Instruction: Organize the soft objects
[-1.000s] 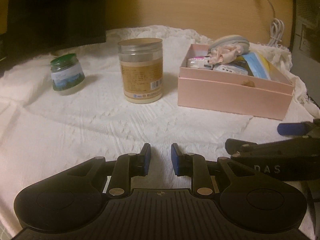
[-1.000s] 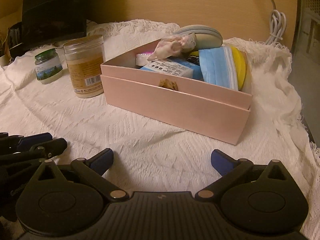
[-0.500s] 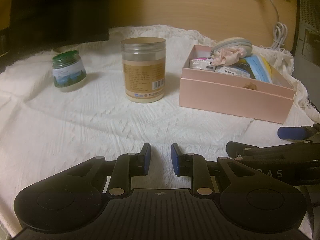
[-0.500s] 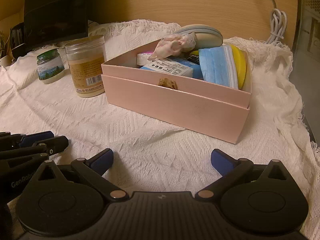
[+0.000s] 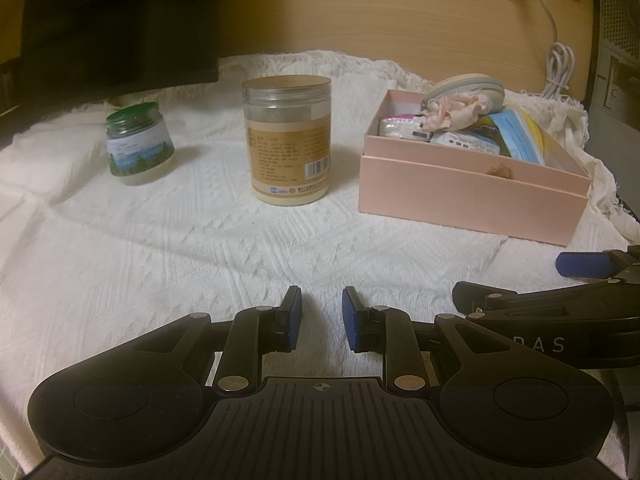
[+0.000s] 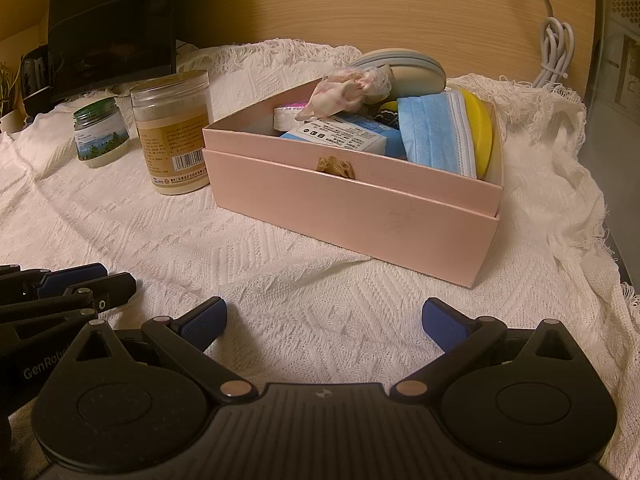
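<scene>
box (image 6: 352, 216) ahead of right gripper (image 6: 324, 320) | tall jar (image 5: 287, 144) ahead of left gripper (image 5: 320, 316), left of box | small jar (image 5: 138, 144) further left | all on cloth (image 5: 160, 256)

Dim warm light — wood-grain wall (image 6: 360, 4), dark monitor (image 6: 112, 24), white knitted cloth (image 5: 160, 248)

Left gripper (image 5: 321, 316) and right gripper (image 6: 324, 322): matte black ribbed bodies showing round silver rivets, blue textured pads (image 6: 206, 318), and white lettering at 9 o'clock.
</scene>
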`<state>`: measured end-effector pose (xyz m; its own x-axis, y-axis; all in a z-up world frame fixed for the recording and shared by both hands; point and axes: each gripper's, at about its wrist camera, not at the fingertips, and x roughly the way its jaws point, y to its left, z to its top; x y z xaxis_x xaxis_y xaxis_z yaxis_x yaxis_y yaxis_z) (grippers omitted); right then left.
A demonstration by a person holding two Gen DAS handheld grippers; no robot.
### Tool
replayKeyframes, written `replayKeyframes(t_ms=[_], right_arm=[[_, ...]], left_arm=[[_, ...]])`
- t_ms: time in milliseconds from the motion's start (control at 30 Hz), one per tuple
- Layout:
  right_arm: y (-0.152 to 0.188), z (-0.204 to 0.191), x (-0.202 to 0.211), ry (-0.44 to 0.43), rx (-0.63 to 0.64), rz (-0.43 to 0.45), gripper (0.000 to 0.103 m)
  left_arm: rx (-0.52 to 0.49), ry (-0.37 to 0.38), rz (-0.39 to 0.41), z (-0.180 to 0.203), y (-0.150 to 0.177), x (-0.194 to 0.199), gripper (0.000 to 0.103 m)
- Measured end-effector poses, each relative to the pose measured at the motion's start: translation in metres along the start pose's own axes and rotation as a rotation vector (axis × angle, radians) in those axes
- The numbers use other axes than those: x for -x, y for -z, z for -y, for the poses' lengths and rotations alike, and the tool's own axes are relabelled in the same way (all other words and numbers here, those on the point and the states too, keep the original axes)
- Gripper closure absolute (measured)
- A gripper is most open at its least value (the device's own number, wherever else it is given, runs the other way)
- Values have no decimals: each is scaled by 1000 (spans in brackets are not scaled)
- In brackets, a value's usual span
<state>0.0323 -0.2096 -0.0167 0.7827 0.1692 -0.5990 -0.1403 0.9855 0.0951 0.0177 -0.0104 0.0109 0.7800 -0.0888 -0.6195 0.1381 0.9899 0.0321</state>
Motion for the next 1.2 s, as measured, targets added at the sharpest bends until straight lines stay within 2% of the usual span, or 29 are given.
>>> replayKeyframes(t_ms=[1200], right_arm=[[0,-1,0,3,3,0,0]], left_arm=[[-8,-8,1,2,0,0,78]])
